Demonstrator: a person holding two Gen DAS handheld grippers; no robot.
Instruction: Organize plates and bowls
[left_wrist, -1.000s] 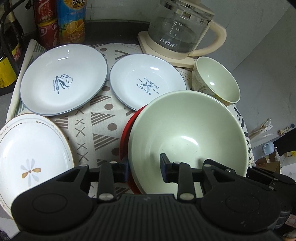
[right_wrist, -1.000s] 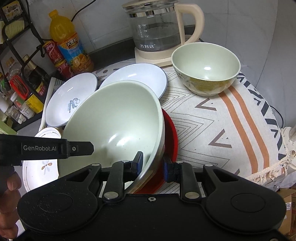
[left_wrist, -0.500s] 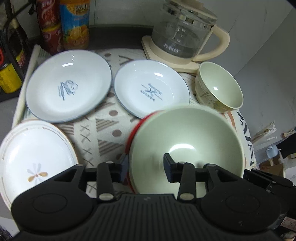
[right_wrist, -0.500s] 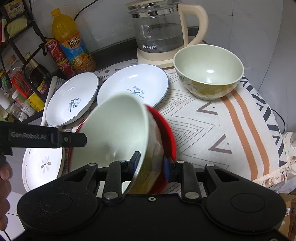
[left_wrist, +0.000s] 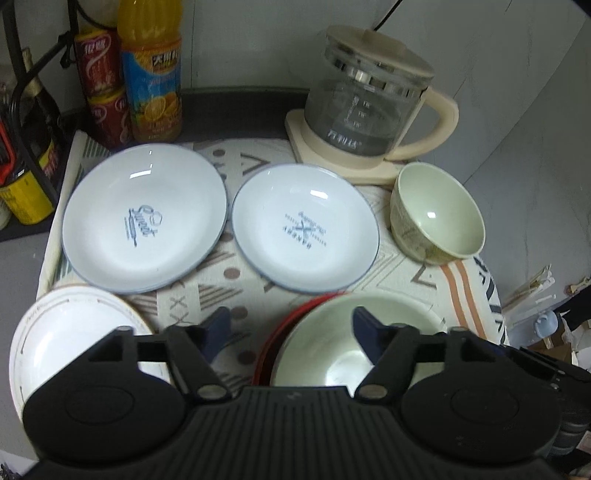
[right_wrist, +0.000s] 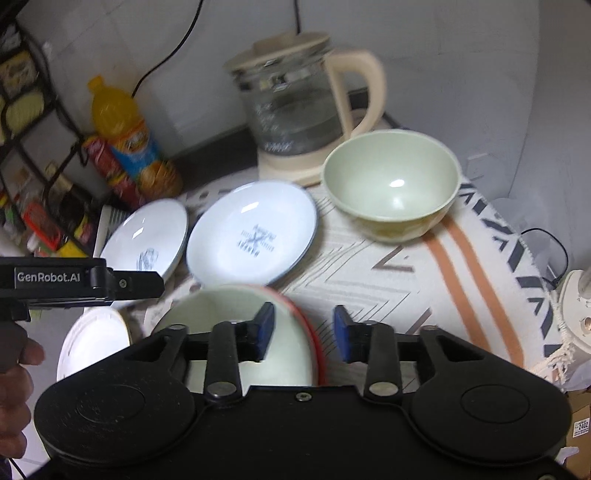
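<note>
Both grippers letting go of the big bowl

Left gripper (left_wrist: 291, 332) and right gripper (right_wrist: 303, 330) are opening, empty now; the large green bowl (left_wrist: 332, 350), tilted a moment ago, is sitting level in the red dish (left_wrist: 269, 354), in front of the kettle (left_wrist: 369, 107)

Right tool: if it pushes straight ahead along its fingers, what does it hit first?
Probably the patterned tablecloth: the right tool, jaws opening with nothing between them, aims at bare cloth beside the red plate. Its left finger overlaps the large green bowl, so it may clip that rim; depth is unclear.
</note>
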